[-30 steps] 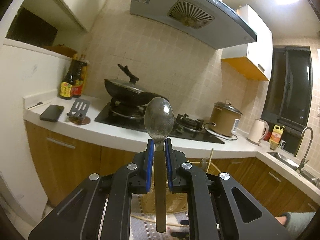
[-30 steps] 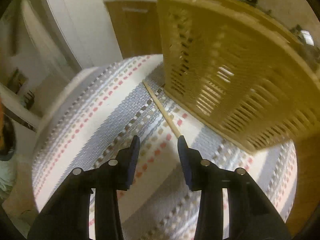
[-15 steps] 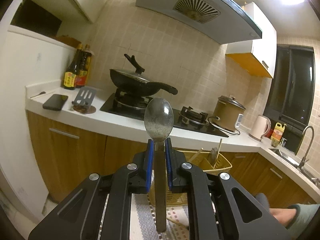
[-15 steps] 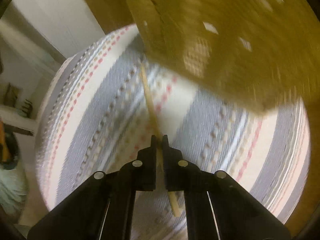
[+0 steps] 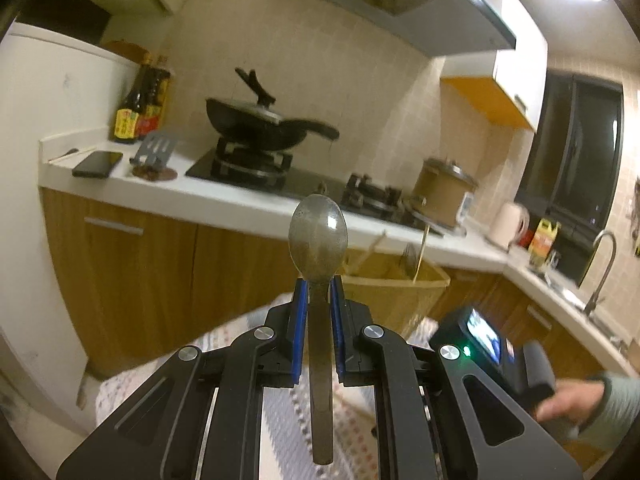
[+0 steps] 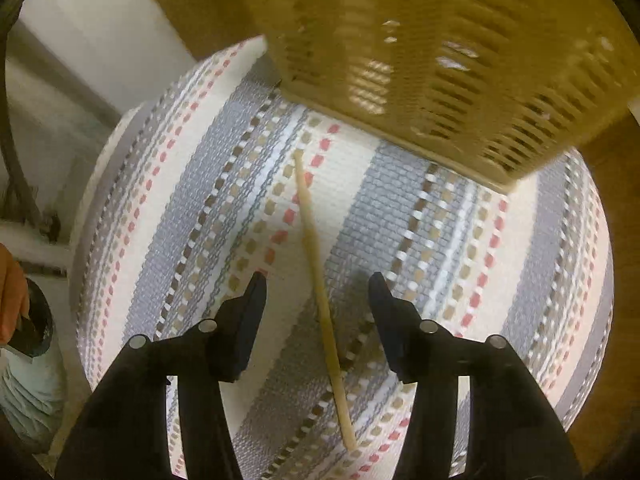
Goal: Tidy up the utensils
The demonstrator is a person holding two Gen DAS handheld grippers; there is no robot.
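Note:
My left gripper (image 5: 319, 285) is shut on a metal spoon (image 5: 318, 236), bowl up, handle running down between the blue pads. Beyond it a yellow slatted basket (image 5: 394, 292) stands on the striped mat (image 5: 280, 420) and holds several utensils. In the right wrist view my right gripper (image 6: 318, 286) points down at the mat (image 6: 200, 220), its jaws opening. A single wooden chopstick (image 6: 320, 292) lies flat on the mat between the fingers, untouched by either pad. The basket (image 6: 440, 52) fills the top of that view, just past the chopstick's far end.
A kitchen counter (image 5: 224, 196) runs behind with a phone (image 5: 98, 163), a wok on the stove (image 5: 264, 128), a rice cooker (image 5: 444, 196) and a sink tap (image 5: 598, 268). A hand (image 5: 576, 402) holds the right gripper's body (image 5: 492, 344) at the lower right.
The left gripper sank with the spoon, bringing basket and mat into view. The right gripper closed around the chopstick, then opened again; the chopstick lies on the mat.

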